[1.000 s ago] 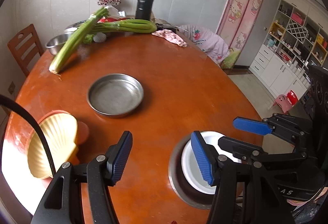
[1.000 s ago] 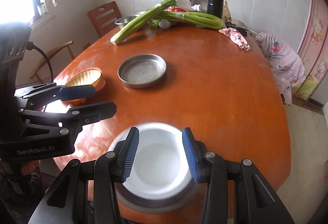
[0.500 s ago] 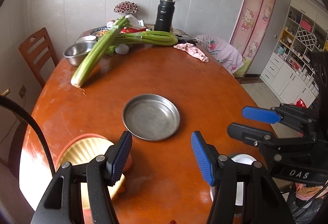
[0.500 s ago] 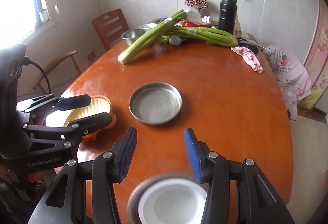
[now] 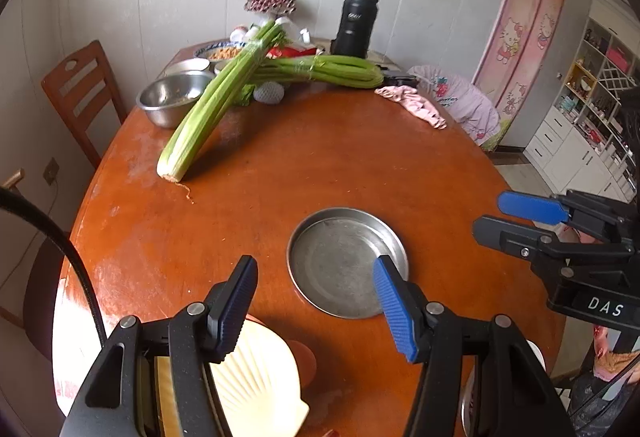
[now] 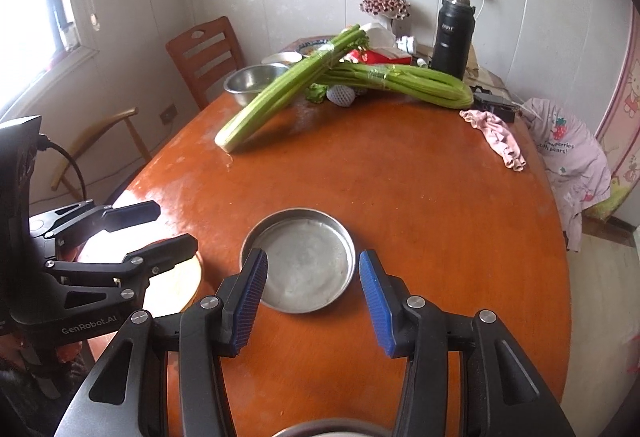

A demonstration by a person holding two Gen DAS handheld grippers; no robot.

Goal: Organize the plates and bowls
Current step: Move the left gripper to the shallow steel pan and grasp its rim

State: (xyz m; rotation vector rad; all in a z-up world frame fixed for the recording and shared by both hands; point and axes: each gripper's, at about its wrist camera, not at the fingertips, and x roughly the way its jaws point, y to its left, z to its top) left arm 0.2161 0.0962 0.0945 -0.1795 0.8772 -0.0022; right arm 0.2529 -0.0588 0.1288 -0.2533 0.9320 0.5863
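I hold my left gripper [image 5: 316, 301] and right gripper [image 6: 310, 297] level above the table [image 6: 420, 197], both wide open, empty; the round steel plate [image 6: 304, 261] lies flat just ahead

"DAS" marks the right gripper [image 5: 528, 217]; "GenRobot.AI" marks the left gripper [image 6: 168, 229]; "strawberries" shows on the pink garment [image 6: 568, 149].

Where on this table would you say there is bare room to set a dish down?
Bare wood lies between the steel plate and the pink cloth, and between that plate and the celery. The far end, around the flask and steel bowl, is crowded.
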